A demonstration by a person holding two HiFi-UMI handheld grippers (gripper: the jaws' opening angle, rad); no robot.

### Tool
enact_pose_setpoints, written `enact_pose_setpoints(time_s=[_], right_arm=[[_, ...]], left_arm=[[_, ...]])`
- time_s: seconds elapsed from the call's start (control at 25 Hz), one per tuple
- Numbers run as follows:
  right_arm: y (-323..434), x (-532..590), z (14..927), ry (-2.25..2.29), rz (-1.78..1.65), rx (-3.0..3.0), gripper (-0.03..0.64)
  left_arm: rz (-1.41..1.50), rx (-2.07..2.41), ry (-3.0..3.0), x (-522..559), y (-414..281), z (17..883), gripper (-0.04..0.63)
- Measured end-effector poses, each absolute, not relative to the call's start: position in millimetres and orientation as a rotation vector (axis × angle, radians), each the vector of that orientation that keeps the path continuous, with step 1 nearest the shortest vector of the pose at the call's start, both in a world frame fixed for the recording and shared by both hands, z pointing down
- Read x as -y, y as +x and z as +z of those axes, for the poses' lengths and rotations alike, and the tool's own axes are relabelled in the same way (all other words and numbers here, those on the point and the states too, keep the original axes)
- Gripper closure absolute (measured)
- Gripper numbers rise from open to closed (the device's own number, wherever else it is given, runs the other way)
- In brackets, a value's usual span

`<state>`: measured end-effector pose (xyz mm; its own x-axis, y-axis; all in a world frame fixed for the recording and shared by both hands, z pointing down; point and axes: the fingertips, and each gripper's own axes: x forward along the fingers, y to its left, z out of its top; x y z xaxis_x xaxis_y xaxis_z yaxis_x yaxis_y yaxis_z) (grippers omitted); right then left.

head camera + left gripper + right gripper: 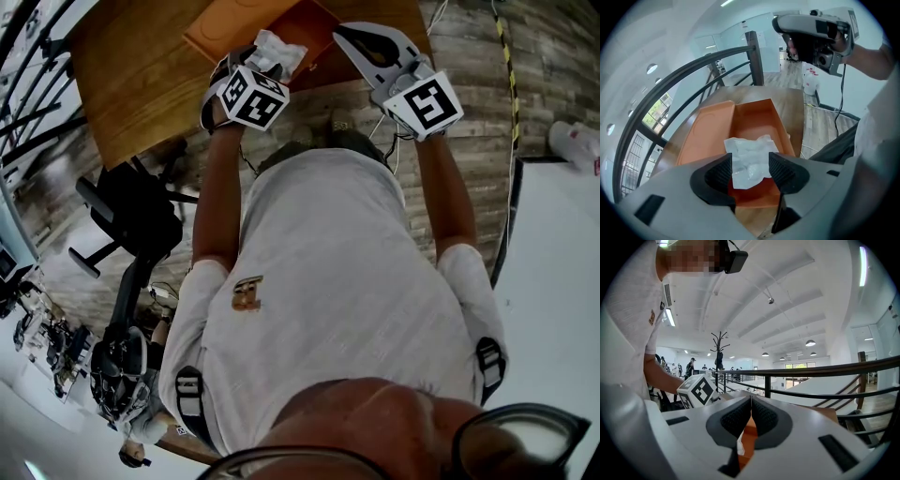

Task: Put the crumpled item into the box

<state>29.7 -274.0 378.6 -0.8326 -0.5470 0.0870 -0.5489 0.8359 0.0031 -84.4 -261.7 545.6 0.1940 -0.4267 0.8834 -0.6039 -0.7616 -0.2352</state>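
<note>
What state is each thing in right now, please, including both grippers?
box: open, nothing seen inside
lid: open, flat beside box
crumpled item: held over box
left gripper: jaws shut on crumpled item
right gripper: jaws together, empty

- Crumpled item (749, 159): white, thin and creased, translucent in places, a flat corner sticking up; pinched on both sides between the jaws of the left gripper (750, 163); held above the near end of the box, clear of its floor.
- Box (754, 123): orange, rectangular, open and bare inside; lid (710, 133) folded out flat alongside; set on a wooden table (793, 110).
</note>
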Motion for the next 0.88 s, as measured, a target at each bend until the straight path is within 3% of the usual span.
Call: enact_pose_setpoints(time_s=[0.52, 0.88], right_arm=[[51.9, 279.1, 379.1, 0.98, 0.061, 2.889, 0.583], [57.6, 282.8, 378.7, 0.99, 0.062, 2.891, 0.583]], left_arm=[[1.662, 0.753, 2.246, 282.5, -53.0, 568.0, 0.347], [1.587, 0.837, 2.306, 293.5, -48.6, 549.3, 0.347]])
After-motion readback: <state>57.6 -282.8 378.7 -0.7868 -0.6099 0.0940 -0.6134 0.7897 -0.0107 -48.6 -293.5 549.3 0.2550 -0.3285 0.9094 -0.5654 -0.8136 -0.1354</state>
